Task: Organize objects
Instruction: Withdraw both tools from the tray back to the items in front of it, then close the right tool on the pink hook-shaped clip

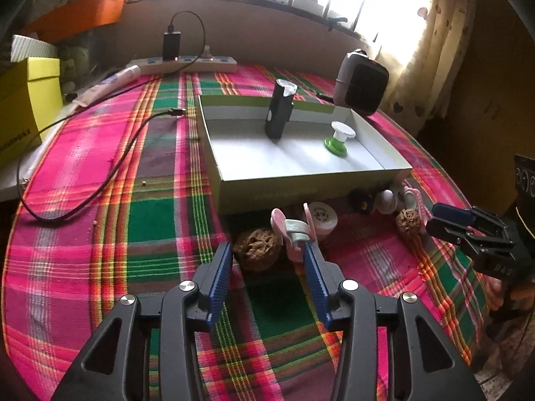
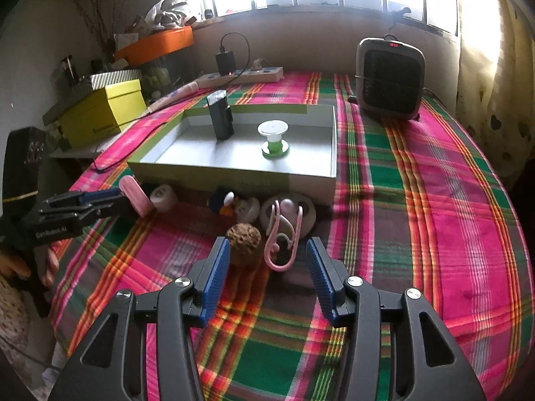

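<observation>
While both grippers hang over the plaid cloth [image 2: 434, 200], I see my left gripper [image 1: 267, 254] with jaws apart and holding nothing, a walnut [image 1: 255, 249] and pink clip [image 1: 292, 234] just ahead. Right gripper [image 2: 267, 250] likewise gapes empty (second walnut [image 2: 244, 242] and pink loop [image 2: 284, 234] near its tips). Box [image 1: 301, 187] holds an upright dark bottle [image 1: 279, 110] and green spool [image 1: 337, 138]; remaining bits sit along its near wall.
</observation>
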Demonstrator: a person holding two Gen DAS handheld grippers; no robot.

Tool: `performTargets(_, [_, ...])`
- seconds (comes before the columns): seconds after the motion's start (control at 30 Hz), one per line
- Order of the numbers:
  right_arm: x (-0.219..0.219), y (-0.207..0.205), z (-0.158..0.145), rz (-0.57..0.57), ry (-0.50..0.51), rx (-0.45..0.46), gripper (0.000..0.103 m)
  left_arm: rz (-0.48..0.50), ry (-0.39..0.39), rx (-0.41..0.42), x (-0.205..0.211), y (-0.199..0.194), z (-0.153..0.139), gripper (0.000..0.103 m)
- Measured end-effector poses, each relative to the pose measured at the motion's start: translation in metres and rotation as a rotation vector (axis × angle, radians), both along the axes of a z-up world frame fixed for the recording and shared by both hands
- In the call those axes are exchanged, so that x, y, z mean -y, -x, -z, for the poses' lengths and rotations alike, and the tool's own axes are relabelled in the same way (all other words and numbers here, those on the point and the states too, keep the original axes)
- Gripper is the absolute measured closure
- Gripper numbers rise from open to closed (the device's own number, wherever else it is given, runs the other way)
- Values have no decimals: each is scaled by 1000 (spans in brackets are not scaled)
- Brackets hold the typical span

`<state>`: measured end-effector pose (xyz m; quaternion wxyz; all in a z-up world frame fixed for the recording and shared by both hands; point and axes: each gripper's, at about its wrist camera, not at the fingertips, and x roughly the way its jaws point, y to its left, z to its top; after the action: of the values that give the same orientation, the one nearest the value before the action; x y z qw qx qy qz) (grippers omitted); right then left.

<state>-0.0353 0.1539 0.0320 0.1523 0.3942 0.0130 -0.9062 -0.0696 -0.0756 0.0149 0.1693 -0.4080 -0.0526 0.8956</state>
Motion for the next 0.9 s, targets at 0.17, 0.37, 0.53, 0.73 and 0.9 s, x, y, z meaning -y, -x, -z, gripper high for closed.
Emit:
performTargets(0.17, [-1,4,4,30,-16,13,54,12,18,17,-4,3,3,61])
performTargets(0.37, [-9,9,5,52,-1,30,54,17,28,14,-6,4,3,61])
performTargets(0.53, [-17,13,6,89,11,48,54,15,33,15,-7,4,4,61])
performTargets(0.73, [-6,19,10,65,-27,61,54,8,62,14,-11,9,5,61])
performTargets(0.9, [-2,27,14,57,-44,74,54,11,63,14,-10,11,4,61])
